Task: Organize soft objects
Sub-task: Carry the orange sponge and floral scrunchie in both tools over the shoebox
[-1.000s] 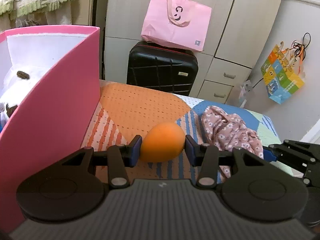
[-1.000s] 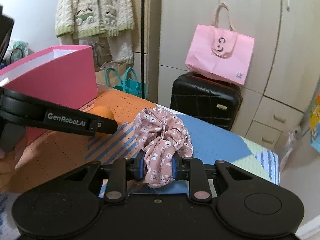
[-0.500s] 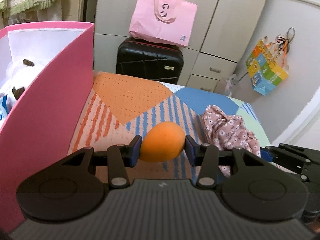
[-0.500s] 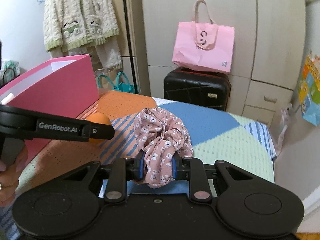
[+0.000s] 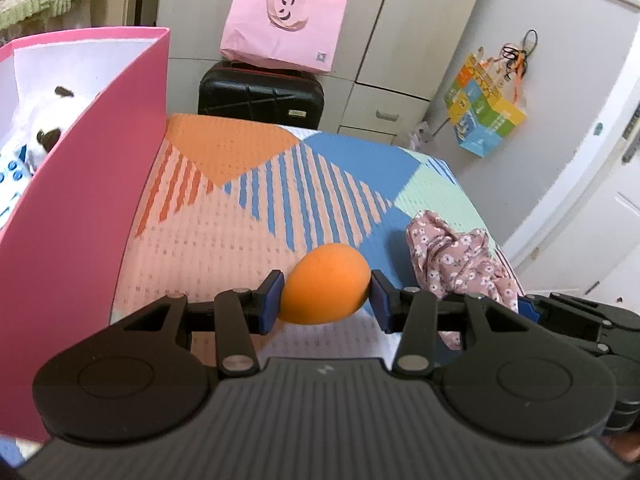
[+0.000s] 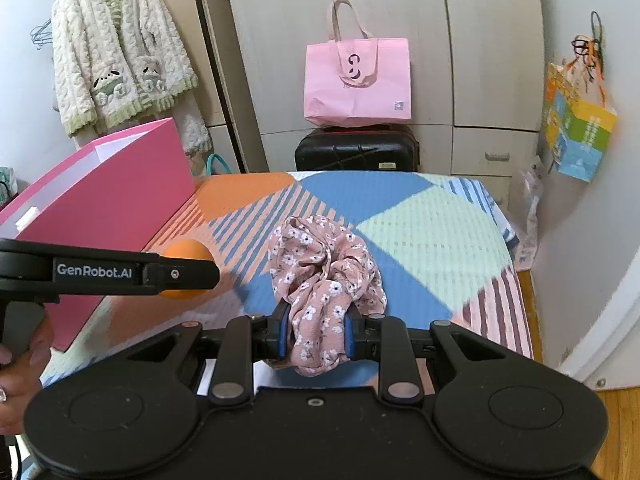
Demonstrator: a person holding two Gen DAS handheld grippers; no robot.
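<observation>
Both things need to go into the tall pink cardboard box [image 5: 88, 184], so lift each one higher than the box wall first, then move it over the open top and let go. Go slowly, so nothing bumps the wall and tips the box.

The left gripper [image 5: 326, 298] has its jaws closed on the smooth orange egg-shaped squishy ball [image 5: 325, 284]. The ball is just right of the box and a bit lower than its top edge. It looks round and soft, so a gentle squeeze is enough. Too hard a squeeze may make it pop out.

The right gripper [image 6: 314, 336] has its jaws closed on the pink flowery cloth scrunchie [image 6: 324, 276]. It is further right of the box than the ball. The cloth is thin, wrinkly and floppy, and a bit of it hangs below the jaws. Hold it high so the loose part does not catch on the box edge.

Inside the box there is something white and fluffy [image 5: 38, 118], maybe a stuffed toy, but only a little of it shows.

The box sits on a bed cover [image 6: 420, 216] with orange, blue and green shapes and a bumpy weave.
</observation>
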